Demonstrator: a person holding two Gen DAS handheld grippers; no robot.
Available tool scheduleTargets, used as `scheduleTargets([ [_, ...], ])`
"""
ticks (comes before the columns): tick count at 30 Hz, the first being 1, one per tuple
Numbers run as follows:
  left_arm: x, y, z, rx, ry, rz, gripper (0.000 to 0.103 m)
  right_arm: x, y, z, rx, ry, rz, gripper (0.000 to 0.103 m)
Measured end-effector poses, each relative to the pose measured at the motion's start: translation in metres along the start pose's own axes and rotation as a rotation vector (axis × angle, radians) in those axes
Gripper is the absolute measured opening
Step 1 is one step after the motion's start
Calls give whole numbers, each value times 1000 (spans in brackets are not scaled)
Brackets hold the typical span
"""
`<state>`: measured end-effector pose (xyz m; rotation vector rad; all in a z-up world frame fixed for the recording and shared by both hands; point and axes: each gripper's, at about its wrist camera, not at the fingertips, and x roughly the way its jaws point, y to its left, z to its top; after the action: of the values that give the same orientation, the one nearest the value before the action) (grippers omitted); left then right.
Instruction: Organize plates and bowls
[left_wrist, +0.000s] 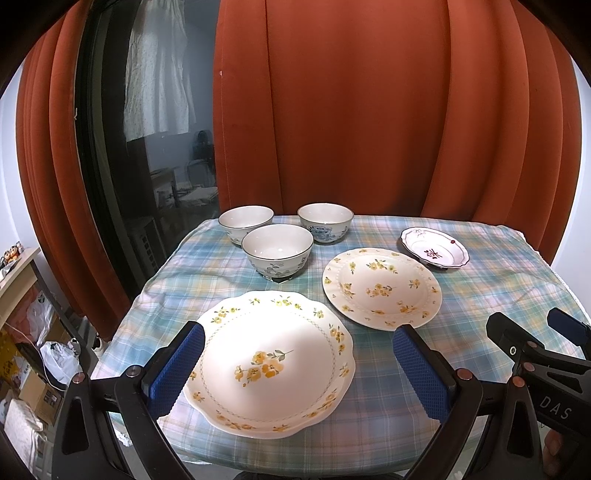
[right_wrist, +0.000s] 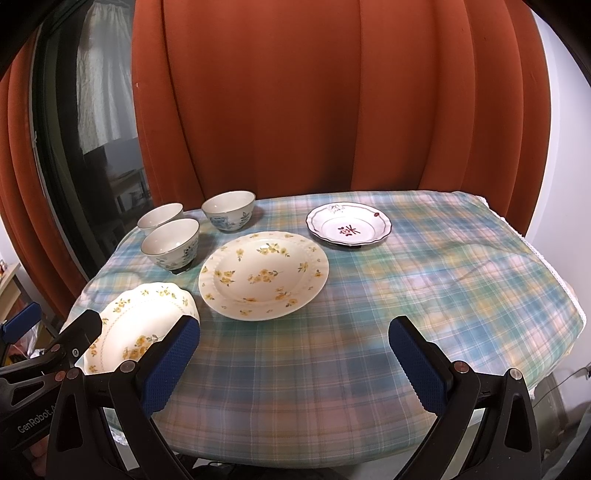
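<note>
Three white-and-blue bowls (left_wrist: 277, 248) (right_wrist: 170, 242) stand close together at the table's far left. A scalloped plate with yellow flowers (left_wrist: 271, 363) (right_wrist: 138, 325) lies near the front left. A round yellow-flowered plate (left_wrist: 382, 288) (right_wrist: 263, 274) lies mid-table. A small plate with a red motif (left_wrist: 435, 252) (right_wrist: 348, 226) sits at the far right. My left gripper (left_wrist: 299, 365) is open above the scalloped plate and holds nothing. My right gripper (right_wrist: 295, 363) is open and empty over bare cloth at the front.
The table wears a plaid blue-green cloth (right_wrist: 424, 295). Orange curtains (left_wrist: 369, 110) hang right behind it, with a dark window (left_wrist: 147, 147) at the left. Shelves and bags (left_wrist: 22, 332) crowd the floor left of the table.
</note>
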<state>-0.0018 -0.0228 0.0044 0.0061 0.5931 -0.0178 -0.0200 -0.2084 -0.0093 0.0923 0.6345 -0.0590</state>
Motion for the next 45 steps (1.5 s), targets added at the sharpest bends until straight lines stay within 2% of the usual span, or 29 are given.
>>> scheduleTargets([
  [20,4,-1,-2,5,14,-1,103,8,-5,0,2,10,5,103],
  [28,28,22,11,12,56,-4,103,26,18,10,1,44,-3,103],
  [36,64,56,28,27,146,5,102,59,52,23,19,121,4,103],
  [45,117,91,22,41,317,-1,99,110,93,17,36,259,-4,100],
])
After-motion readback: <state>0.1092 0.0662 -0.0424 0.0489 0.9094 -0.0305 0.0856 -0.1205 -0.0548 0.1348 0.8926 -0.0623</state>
